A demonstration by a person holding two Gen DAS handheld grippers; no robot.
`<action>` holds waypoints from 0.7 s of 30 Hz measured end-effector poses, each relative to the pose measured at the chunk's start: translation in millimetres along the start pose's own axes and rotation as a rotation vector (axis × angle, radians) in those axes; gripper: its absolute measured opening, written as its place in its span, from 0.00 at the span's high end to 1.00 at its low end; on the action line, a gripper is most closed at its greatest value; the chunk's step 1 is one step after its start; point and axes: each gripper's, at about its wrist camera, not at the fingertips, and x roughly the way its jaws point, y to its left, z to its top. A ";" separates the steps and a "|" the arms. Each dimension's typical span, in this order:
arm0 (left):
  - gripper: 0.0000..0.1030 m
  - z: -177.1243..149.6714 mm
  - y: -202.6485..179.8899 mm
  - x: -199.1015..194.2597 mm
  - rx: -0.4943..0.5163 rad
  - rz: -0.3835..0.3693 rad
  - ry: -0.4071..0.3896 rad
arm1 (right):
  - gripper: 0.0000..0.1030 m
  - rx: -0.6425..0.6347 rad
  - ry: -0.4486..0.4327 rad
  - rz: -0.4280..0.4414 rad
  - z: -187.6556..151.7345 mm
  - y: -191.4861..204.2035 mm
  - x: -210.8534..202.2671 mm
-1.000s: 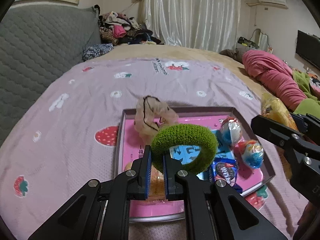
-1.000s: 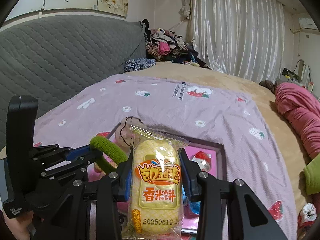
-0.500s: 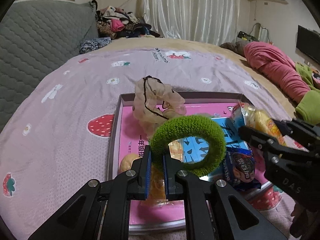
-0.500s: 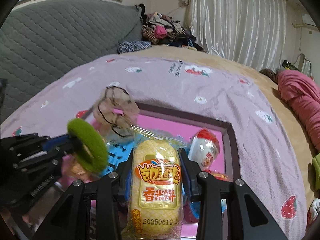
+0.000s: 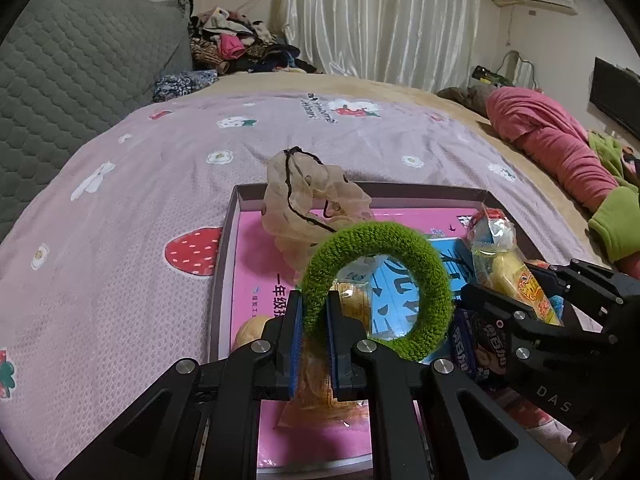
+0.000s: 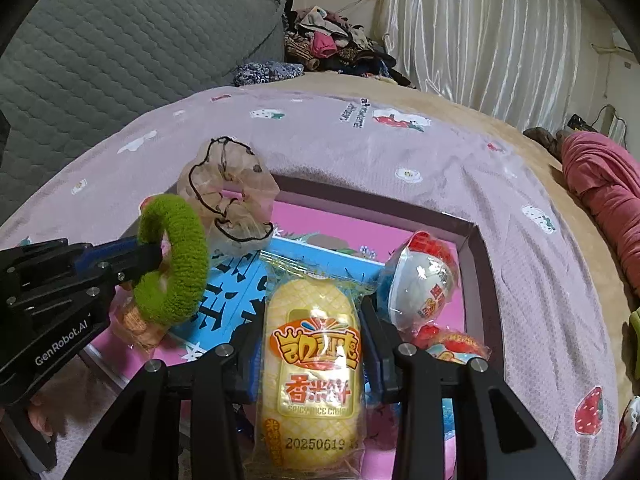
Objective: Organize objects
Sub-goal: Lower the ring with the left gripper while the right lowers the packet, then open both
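**Bedroom tray, both grippers loaded**

- Left gripper: lower centre of the left wrist view. Jaws nearly together, pinching the near rim of a fuzzy green knitted hair ring, which stands upright above the tray. In the right wrist view the same ring sits at the left edge, held off the tray floor.
- Right gripper: lower centre of the right wrist view. Jaws spread to the width of a yellow rice-cracker packet in clear wrapper with orange lettering and clamped on its sides; the packet points forward over the tray. In the left wrist view it shows at right.
- Shallow rectangular tray with dark rim and pink floor: middle of both views, lying on a lilac bedspread printed with strawberries and flowers.
- Sheer beige ruffled scrunchie with black edging: far left corner of the tray.
- Blue printed booklet: flat in the tray centre.
- Egg-shaped toy in red-and-white foil: right side of the tray, just beside the packet.
- Dark cookie packet: lower right of the left wrist view.
- Grey quilted headboard: upper left.
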 end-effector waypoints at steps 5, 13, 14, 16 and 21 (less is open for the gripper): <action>0.89 -1.1 0.5 0.6 0.005 0.002 -0.002 | 0.60 -0.001 0.020 -0.008 -1.1 0.1 5.5; 0.87 -0.8 1.8 -1.5 0.004 0.000 -0.003 | 0.48 0.008 0.024 -0.010 -0.6 -3.0 7.3; 0.87 -0.7 1.9 -2.0 0.004 -0.001 -0.006 | 0.48 0.007 0.022 -0.012 -0.6 -3.1 7.3; 0.87 -0.5 1.7 -2.7 0.003 -0.003 -0.008 | 0.47 0.008 0.019 -0.010 -0.5 -3.4 6.5; 0.85 0.6 2.2 -5.2 0.000 -0.009 -0.010 | 0.40 0.005 0.004 -0.013 2.1 -1.8 1.4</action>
